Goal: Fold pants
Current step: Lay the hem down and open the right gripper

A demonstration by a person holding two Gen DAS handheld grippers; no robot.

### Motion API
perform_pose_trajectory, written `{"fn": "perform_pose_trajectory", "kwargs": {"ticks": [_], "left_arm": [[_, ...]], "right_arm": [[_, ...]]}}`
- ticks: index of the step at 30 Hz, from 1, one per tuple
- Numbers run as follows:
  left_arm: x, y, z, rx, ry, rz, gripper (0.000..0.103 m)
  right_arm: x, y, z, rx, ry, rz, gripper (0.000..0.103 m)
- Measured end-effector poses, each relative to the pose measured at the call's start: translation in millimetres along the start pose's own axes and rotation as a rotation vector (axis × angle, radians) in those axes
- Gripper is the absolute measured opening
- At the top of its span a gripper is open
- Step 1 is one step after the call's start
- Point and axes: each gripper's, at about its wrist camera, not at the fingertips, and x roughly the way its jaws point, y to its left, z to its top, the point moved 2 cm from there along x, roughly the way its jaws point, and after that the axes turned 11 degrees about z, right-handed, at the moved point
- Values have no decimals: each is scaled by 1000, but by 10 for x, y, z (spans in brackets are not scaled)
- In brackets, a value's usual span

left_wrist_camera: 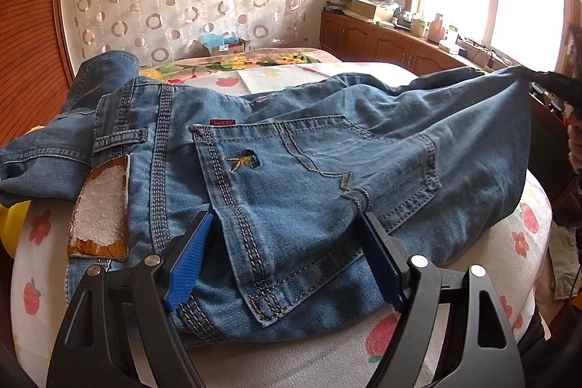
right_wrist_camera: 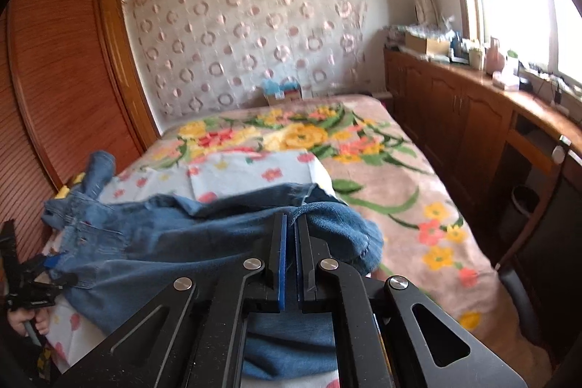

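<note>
Blue jeans lie on the bed, seat side up, with a back pocket and a worn leather waistband patch showing. My left gripper is open, its blue-padded fingers straddling the pocket's lower edge at the near side of the pants. My right gripper is shut on a fold of the jeans' leg fabric and holds it lifted off the bed. The right gripper also shows in the left wrist view at the far right, pulling the leg up. The left gripper appears in the right wrist view at the far left.
The bed carries a white sheet with red flowers over a pink floral blanket. A wooden wardrobe stands on the left. A cluttered wooden cabinet runs under the bright window on the right. A patterned curtain hangs behind.
</note>
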Motion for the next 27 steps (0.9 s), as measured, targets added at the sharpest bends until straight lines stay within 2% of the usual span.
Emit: {"fn": "perform_pose_trajectory", "kwargs": {"ticks": [2, 4, 10, 13, 15, 18, 21, 24, 27], "left_arm": [[-19, 24, -1, -10, -8, -8, 81], [-26, 54, 2, -19, -16, -14, 81], [-30, 54, 8, -18, -20, -16, 81], [-42, 53, 24, -23, -14, -13, 81], [-66, 73, 45, -26, -13, -12, 81], [-109, 98, 90, -28, -12, 2, 81], [-132, 125, 152, -26, -22, 6, 81], [-135, 104, 201, -23, -28, 6, 81], [-122, 84, 209, -18, -30, 6, 81]], "right_arm": [[-209, 90, -5, -18, -23, 2, 3], [-316, 126, -104, -26, -3, -13, 3], [-292, 24, -640, 31, 170, -50, 3], [-265, 8, -765, 37, 229, -52, 6], [-298, 10, -715, 38, 231, -66, 19], [-355, 47, -527, 21, 179, -91, 30], [-367, 94, -325, 13, 129, -79, 41], [-250, 139, -142, -26, 113, -54, 43], [44, 103, 7, -34, 130, -41, 45]]}}
